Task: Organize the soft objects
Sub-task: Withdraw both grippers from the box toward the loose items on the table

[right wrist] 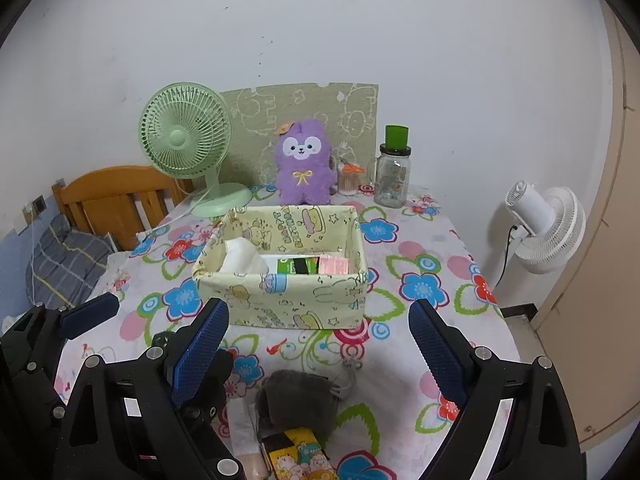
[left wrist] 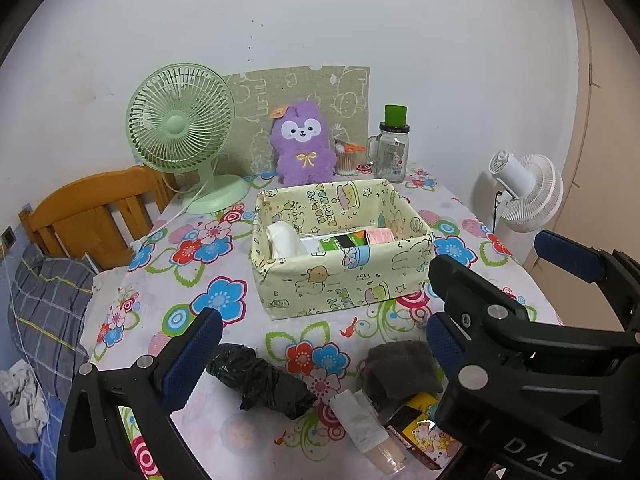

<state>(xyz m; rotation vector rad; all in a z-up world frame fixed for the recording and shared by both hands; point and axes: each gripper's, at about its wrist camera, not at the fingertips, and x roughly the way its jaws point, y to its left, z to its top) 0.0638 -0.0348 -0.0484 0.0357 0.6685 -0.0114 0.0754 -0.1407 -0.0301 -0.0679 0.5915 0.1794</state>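
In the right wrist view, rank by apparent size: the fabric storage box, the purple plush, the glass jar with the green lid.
1. fabric storage box, though it sits nearest the camera
2. purple plush
3. glass jar, smallest

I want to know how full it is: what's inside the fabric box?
In the box: a white roll at left, a green-and-black pack, and a pink pack at right. The near wall hides what lies beneath them.
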